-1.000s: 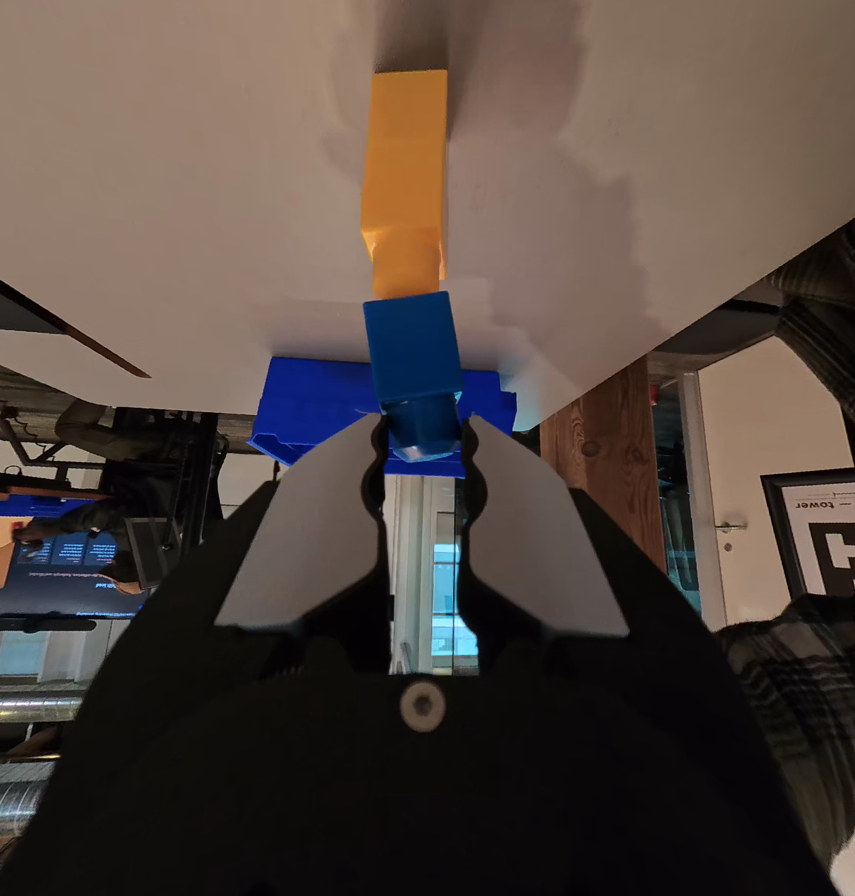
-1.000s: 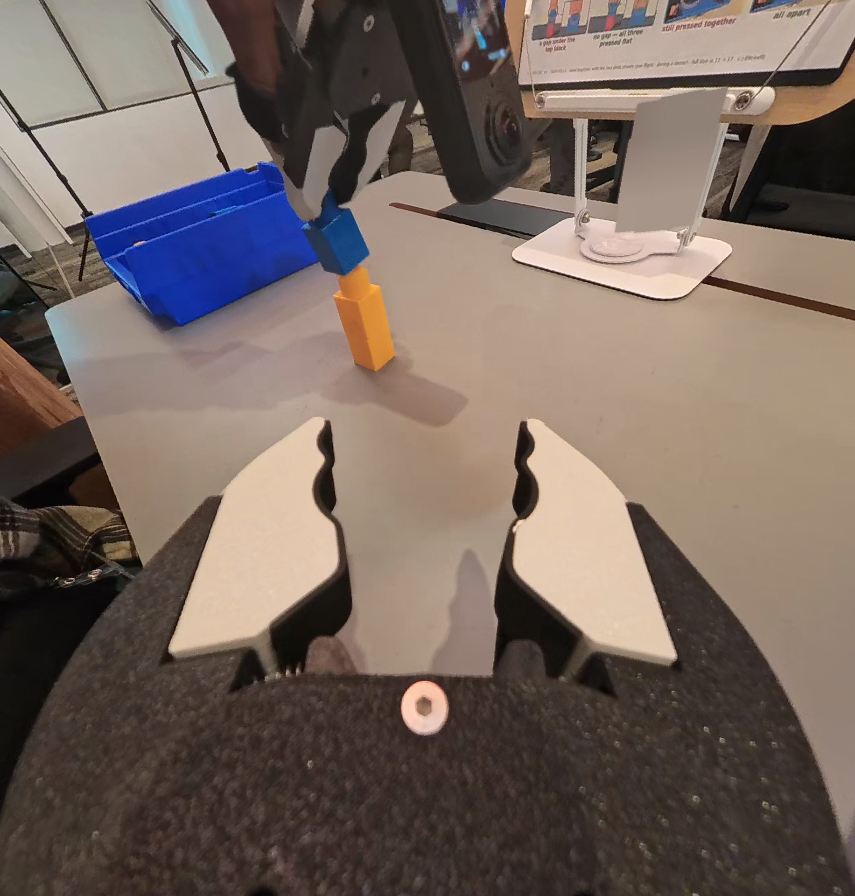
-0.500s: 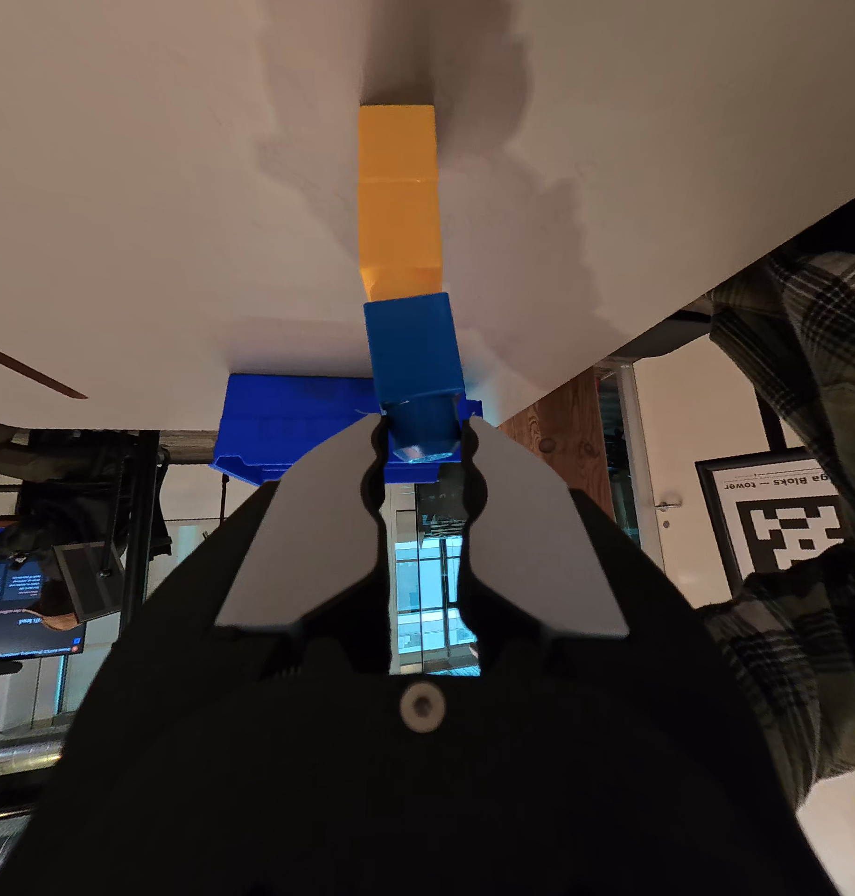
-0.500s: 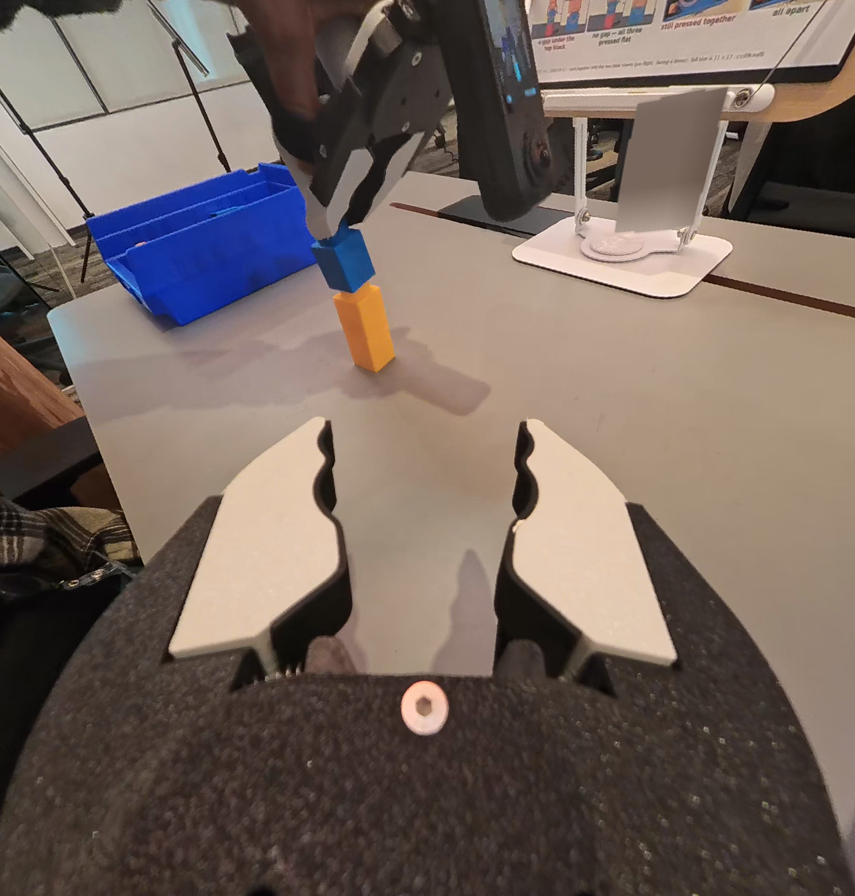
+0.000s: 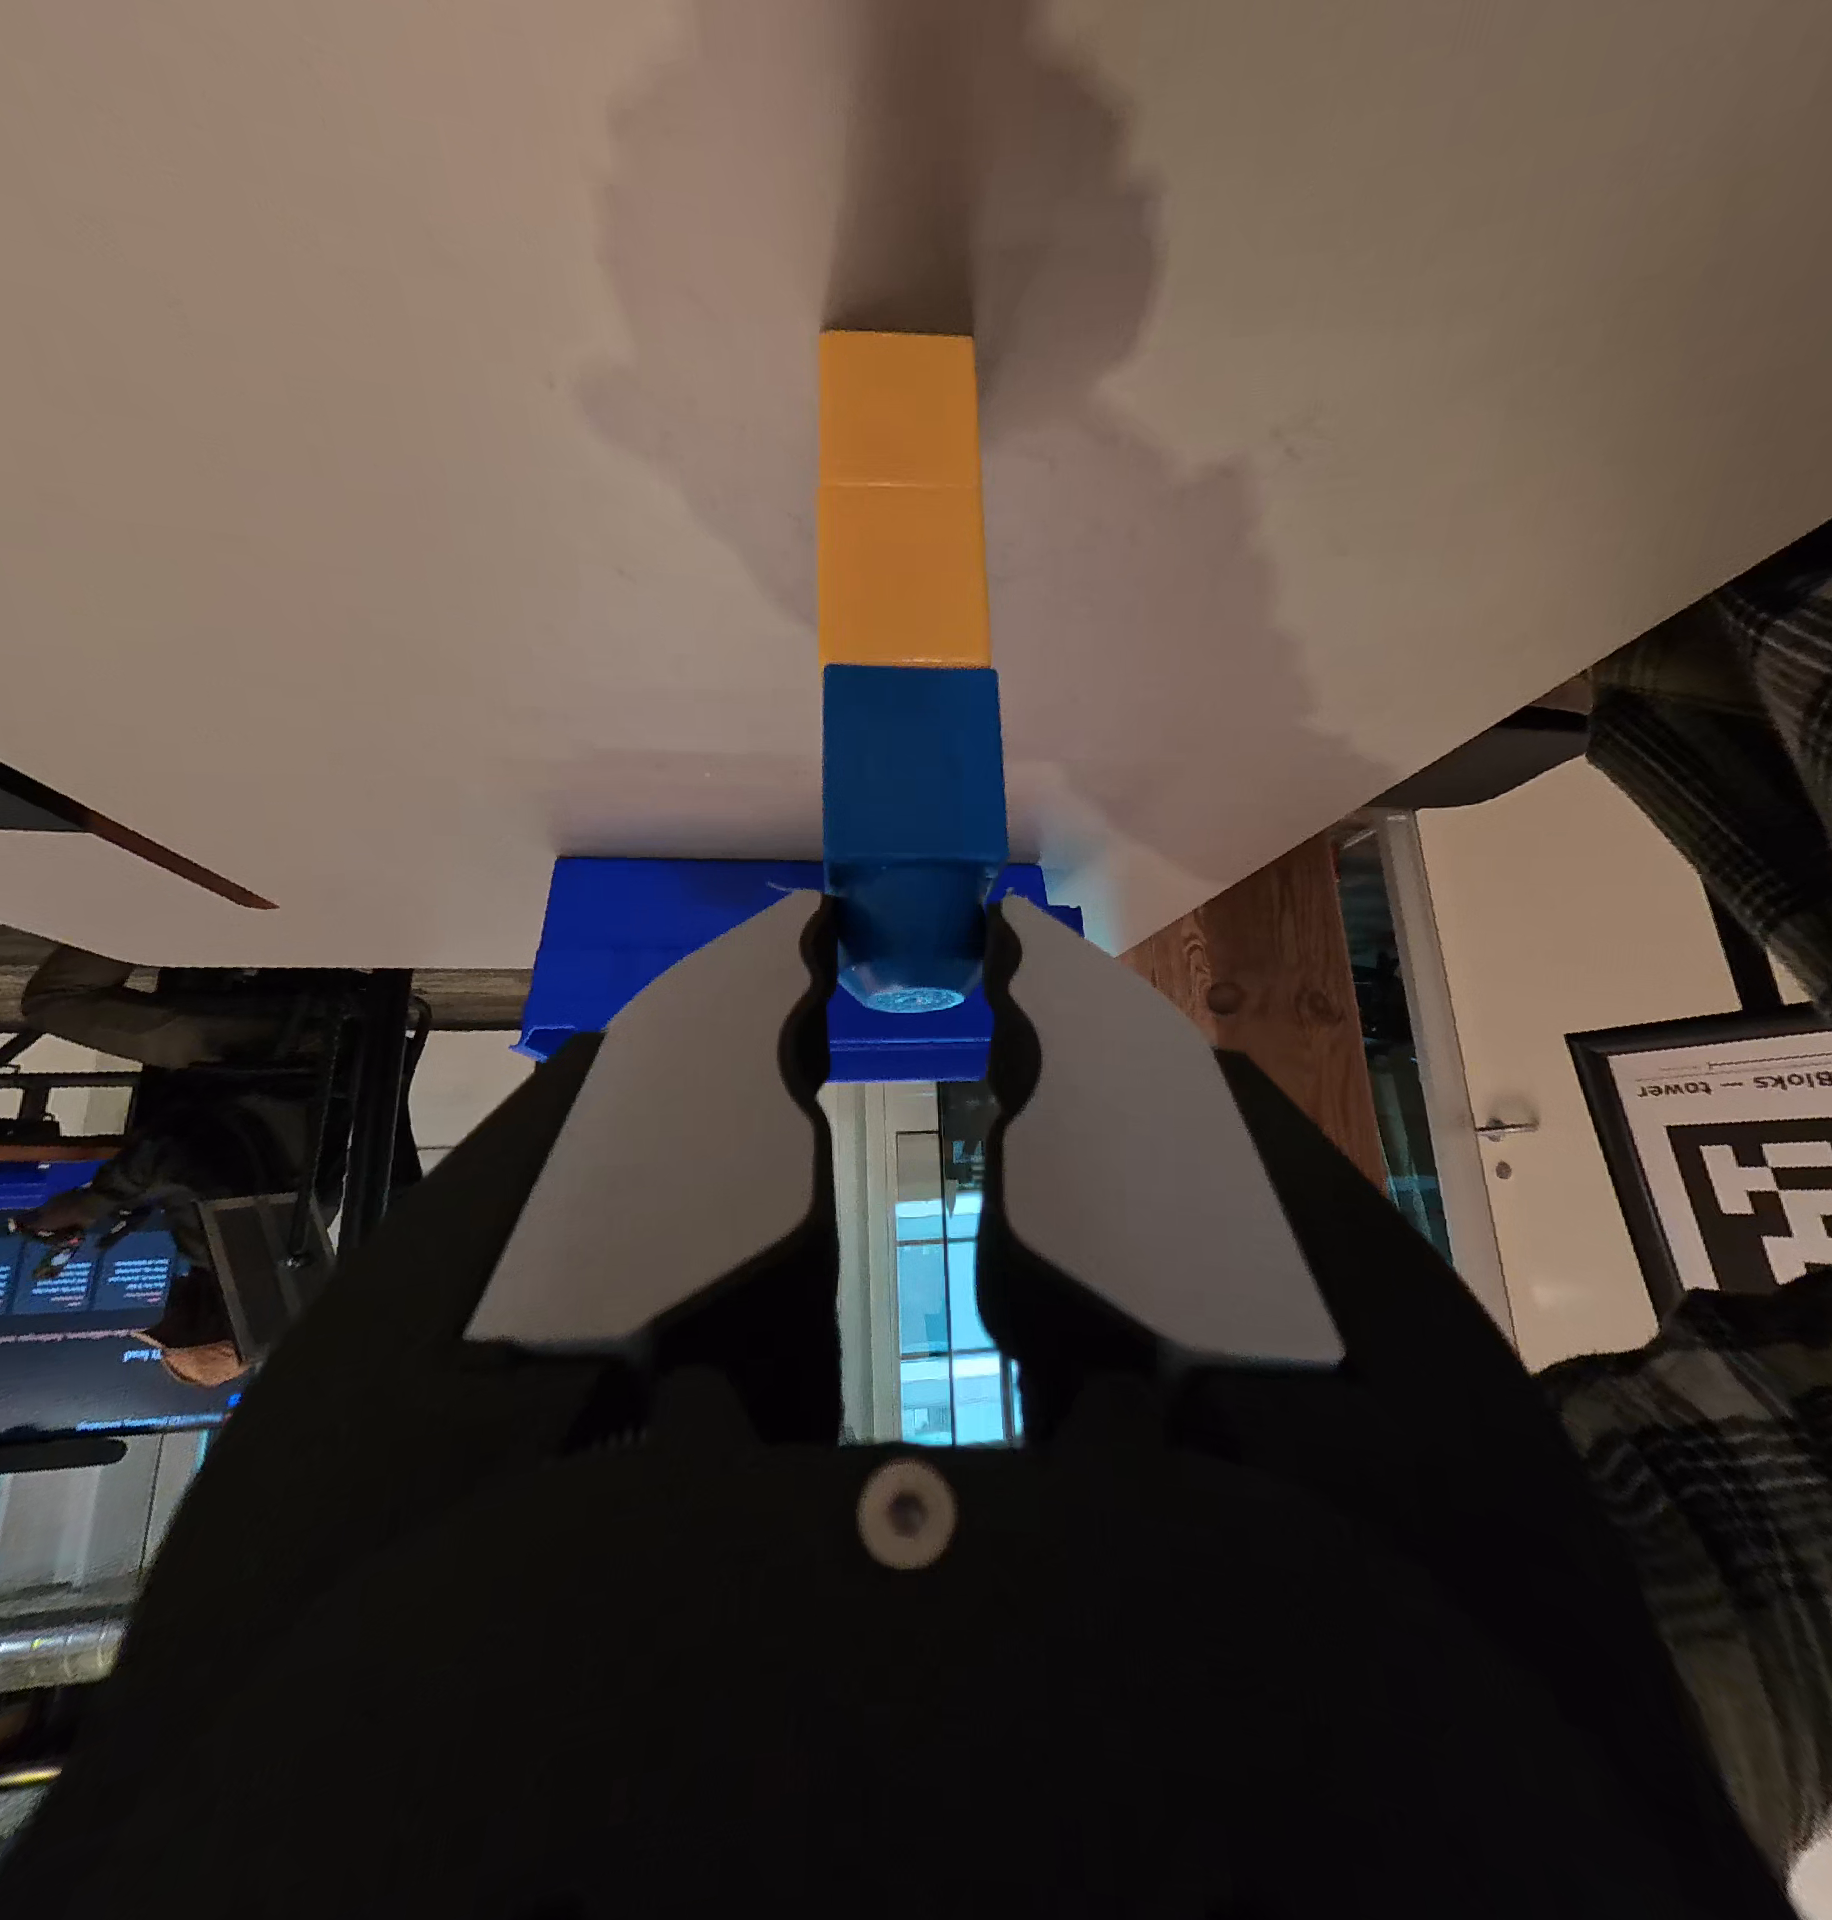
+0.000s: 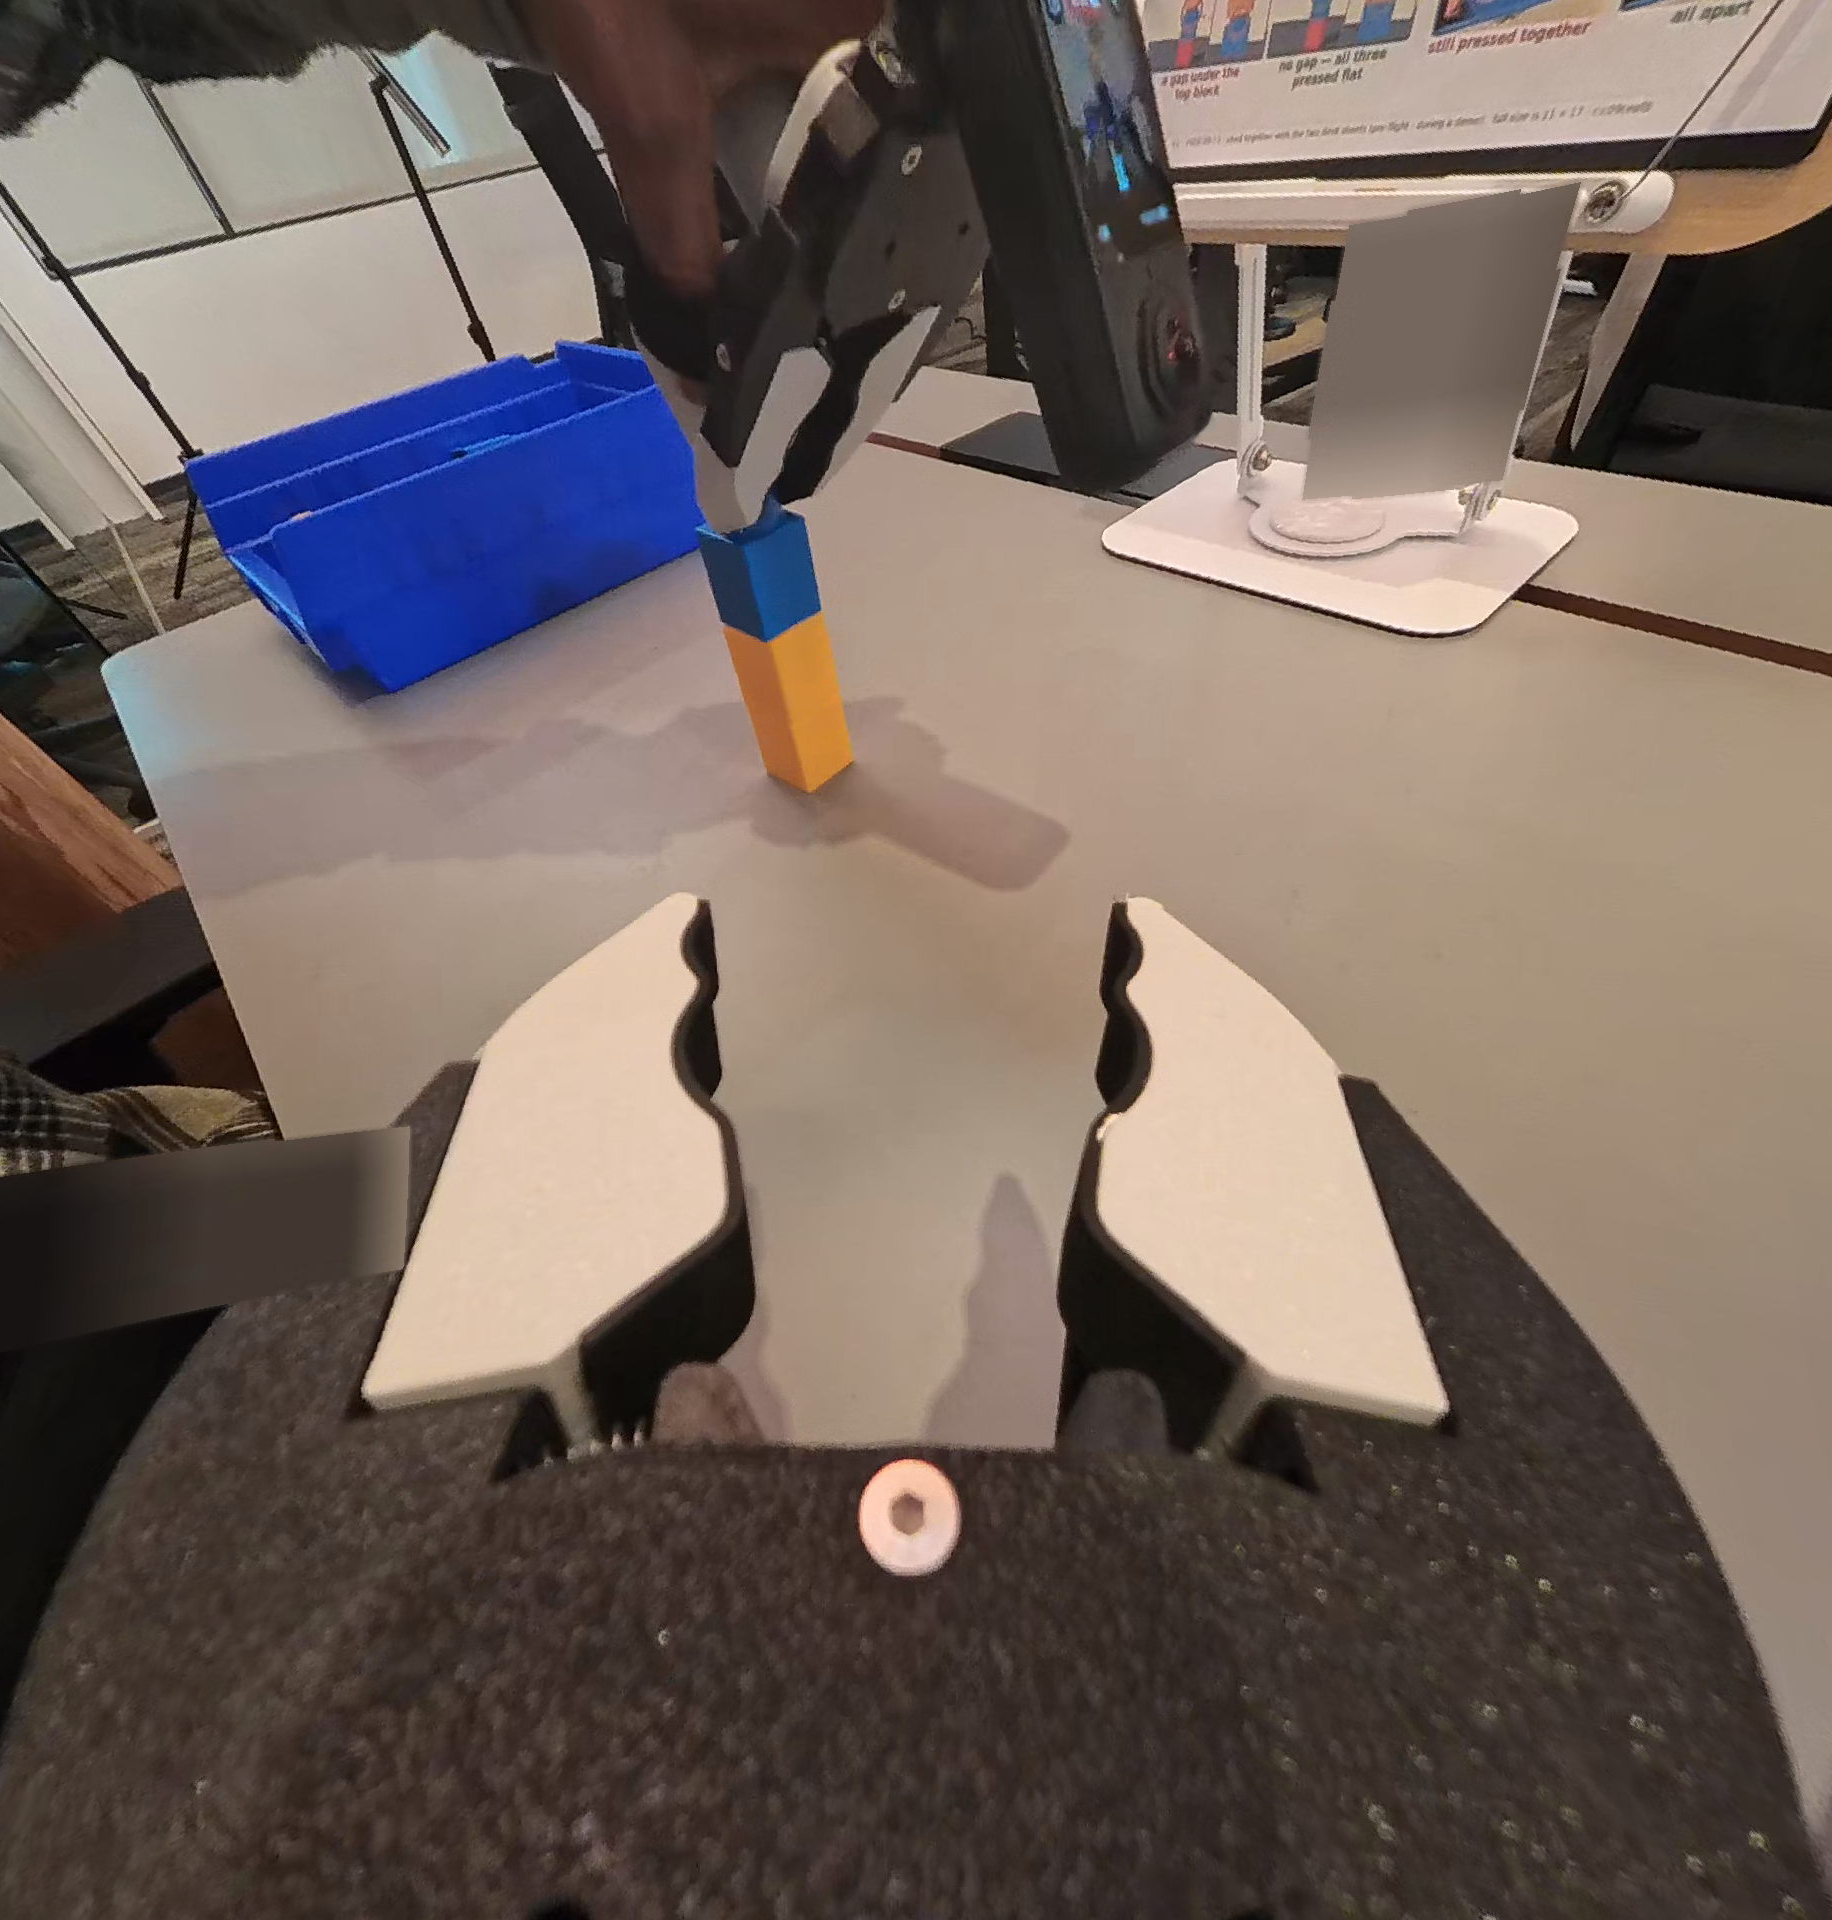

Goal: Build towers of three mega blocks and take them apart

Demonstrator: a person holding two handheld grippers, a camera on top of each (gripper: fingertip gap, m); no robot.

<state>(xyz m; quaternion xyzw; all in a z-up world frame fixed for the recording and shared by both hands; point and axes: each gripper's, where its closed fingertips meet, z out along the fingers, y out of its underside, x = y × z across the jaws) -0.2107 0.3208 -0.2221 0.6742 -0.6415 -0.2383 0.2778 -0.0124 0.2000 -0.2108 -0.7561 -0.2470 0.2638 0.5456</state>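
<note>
A tower stands on the grey table: two orange blocks below, a blue block on top with no gap. My left gripper is shut on the stud of the blue block from above; the orange blocks lie beyond it in the upside-down left wrist view. The left gripper also shows in the right wrist view, over the tower. My right gripper is open and empty, low over the table, well in front of the tower.
A blue bin stands at the table's far left corner, behind the tower; it also shows in the left wrist view. A white stand with a grey plate sits at the back right. A plaid sleeve is at the right. About 25 cm separates my left fingertips from my right.
My left gripper has lowered the blue block onto the orange stack; the gap and the orange stud seen a second ago are gone. The right gripper has stayed still.
</note>
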